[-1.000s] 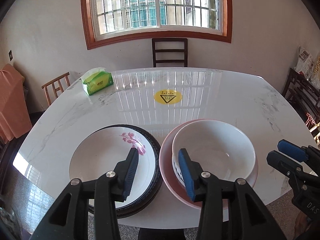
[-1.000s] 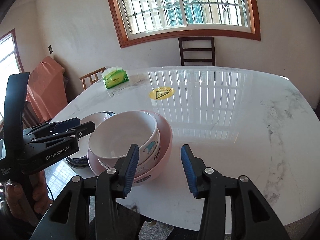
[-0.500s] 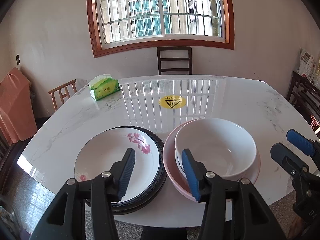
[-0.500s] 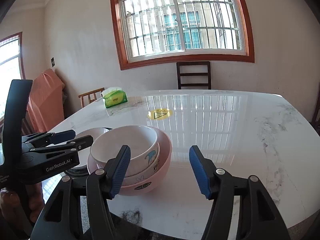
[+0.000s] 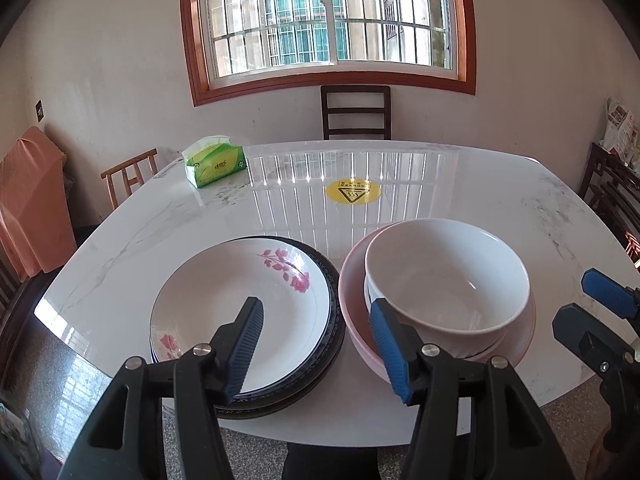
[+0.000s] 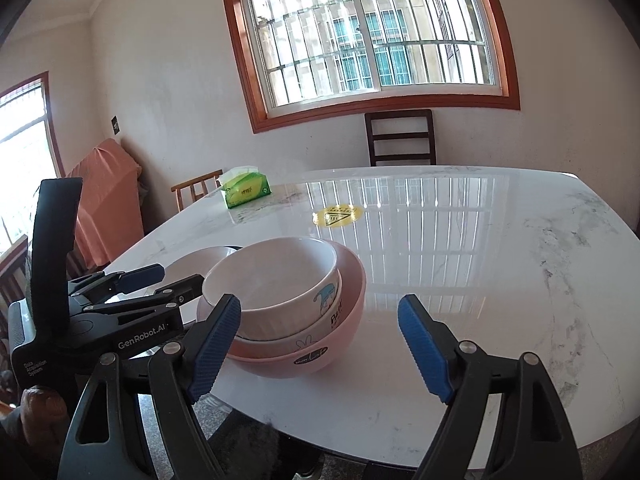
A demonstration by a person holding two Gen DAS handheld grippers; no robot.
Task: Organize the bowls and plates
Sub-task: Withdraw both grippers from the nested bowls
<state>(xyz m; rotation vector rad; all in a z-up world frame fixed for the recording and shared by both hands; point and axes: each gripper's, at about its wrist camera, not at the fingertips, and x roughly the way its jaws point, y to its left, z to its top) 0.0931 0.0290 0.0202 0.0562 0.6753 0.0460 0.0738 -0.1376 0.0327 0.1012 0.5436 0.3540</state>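
Note:
A white plate with pink flowers (image 5: 240,300) lies on a dark-rimmed plate (image 5: 334,280) near the table's front edge. Right of it, a white bowl (image 5: 444,276) is nested with another white bowl in a pink bowl (image 5: 352,320). The stack also shows in the right wrist view (image 6: 280,280). My left gripper (image 5: 316,344) is open and empty, above the gap between plates and bowls. My right gripper (image 6: 320,340) is open and empty, just right of the bowl stack near the table edge; it also shows in the left wrist view (image 5: 588,300).
The white marble table (image 5: 400,184) holds a green tissue pack (image 5: 214,162) at the far left and a yellow sticker (image 5: 352,192) in the middle. Wooden chairs (image 5: 356,112) stand around the table. An orange cloth (image 5: 28,208) hangs at the left.
Both grippers have drawn back and risen a little from the dishes. The right gripper's jaws have opened wider. Plates and bowls have not moved.

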